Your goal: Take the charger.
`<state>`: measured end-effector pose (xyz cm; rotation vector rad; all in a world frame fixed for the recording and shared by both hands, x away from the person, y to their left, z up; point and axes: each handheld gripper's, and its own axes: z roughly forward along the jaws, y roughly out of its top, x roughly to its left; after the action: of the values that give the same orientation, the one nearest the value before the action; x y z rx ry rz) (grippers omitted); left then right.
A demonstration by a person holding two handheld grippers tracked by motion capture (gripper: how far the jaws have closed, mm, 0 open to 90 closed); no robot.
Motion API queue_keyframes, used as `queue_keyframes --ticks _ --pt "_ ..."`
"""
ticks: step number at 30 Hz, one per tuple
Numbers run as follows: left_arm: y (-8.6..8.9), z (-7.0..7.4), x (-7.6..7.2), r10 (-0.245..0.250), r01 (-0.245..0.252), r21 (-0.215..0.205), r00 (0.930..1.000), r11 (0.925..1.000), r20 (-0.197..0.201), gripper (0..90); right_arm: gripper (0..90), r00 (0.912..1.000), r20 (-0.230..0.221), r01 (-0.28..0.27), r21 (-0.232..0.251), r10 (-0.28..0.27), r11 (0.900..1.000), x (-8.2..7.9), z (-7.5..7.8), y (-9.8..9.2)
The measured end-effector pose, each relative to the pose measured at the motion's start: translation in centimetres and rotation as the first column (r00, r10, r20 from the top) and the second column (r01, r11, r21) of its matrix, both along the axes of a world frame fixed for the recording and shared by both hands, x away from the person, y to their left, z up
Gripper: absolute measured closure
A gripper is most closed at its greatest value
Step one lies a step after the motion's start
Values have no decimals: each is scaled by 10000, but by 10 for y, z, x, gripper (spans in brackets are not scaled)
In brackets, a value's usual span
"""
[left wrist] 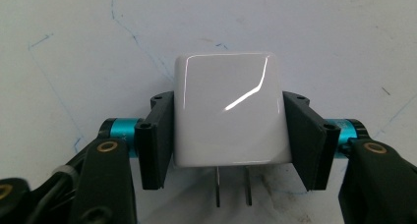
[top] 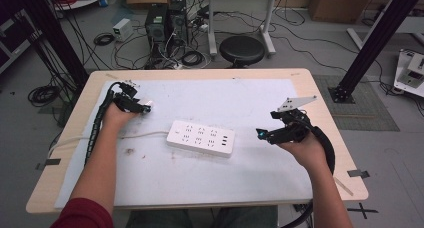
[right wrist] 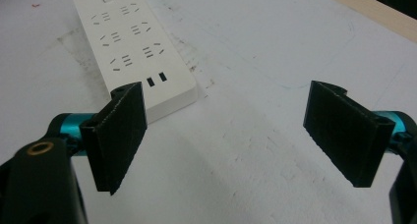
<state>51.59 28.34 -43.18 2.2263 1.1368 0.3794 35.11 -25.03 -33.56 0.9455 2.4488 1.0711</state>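
Two claws work over a white-covered surface (top: 150, 183). High view: the left claw (top: 145, 107) sits at the far left, the power strip (top: 201, 137) mid-surface, the right claw (top: 261, 133) beside it. Left gripper view: pads pinch the flat sides of a glossy white plug adapter (left wrist: 228, 111), prongs (left wrist: 232, 185) toward the camera; judged light, rigid, slippery, best held there. Right gripper view: jaws spread, holding nothing, near the strip's USB end (right wrist: 155, 79).

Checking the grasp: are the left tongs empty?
No, the left tongs press both pads on a white plug adapter, prongs pointing back.
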Motion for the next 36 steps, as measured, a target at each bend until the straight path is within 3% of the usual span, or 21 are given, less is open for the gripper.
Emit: queue_keyframes --ticks 4,9,10,11,12,15,17,18,21,22,25,32,35,36 --pt "-1 1 -1 82 -83 154 10000 9998 39 425 168 10000 15 -10 -1 10 10000 0 -1 0" --pt "-2 18 -13 -179 180 -21 9990 9998 401 425 168 10000 60 -7 50 7 10000 -1 0 -1" --pt "-3 28 -21 -432 438 -155 9982 9989 412 425 169 10000 74 -33 117 32 9999 -2 2 -1" --pt "-3 28 -21 -432 438 -155 9982 9989 412 425 169 10000 32 -15 172 14 9999 -2 3 -1" --pt "-4 39 -32 -796 809 -249 9957 9964 479 425 171 10000 7 -2 229 2 9997 -2 4 -1" --pt "-6 50 -45 -953 975 -320 9934 9947 643 425 171 10000 43 -9 348 7 9994 -3 7 -2" --pt "-8 70 -65 -1261 1317 -508 9868 9900 1017 425 170 9999 106 66 488 -72 9988 -5 9 -5" --pt "-8 70 -65 -1261 1317 -508 9868 9900 1017 425 171 9999 163 38 465 -45 9989 -6 10 -6" --pt "-12 88 -87 -1705 1787 -535 9766 9824 1311 425 170 9997 232 48 467 -59 9989 -7 12 -7" --pt "-16 96 -99 -2120 2194 -426 9679 9747 1353 425 170 9995 307 -41 535 25 9986 -9 13 -9" --pt "-23 106 -116 -2534 2602 -258 9550 9652 1539 425 170 9996 271 -137 570 122 9983 -9 14 -9" --pt "-36 112 -142 -3308 3400 -276 9283 9400 1701 425 170 9988 197 -464 464 456 9978 -8 11 -2" --pt "-40 110 -145 -3442 3523 -201 9237 9357 1680 425 170 9986 137 -508 454 502 9977 -8 10 0" --pt "-43 109 -147 -3580 3663 -191 9181 9303 1698 425 170 9983 83 -588 438 585 9973 -8 10 1"
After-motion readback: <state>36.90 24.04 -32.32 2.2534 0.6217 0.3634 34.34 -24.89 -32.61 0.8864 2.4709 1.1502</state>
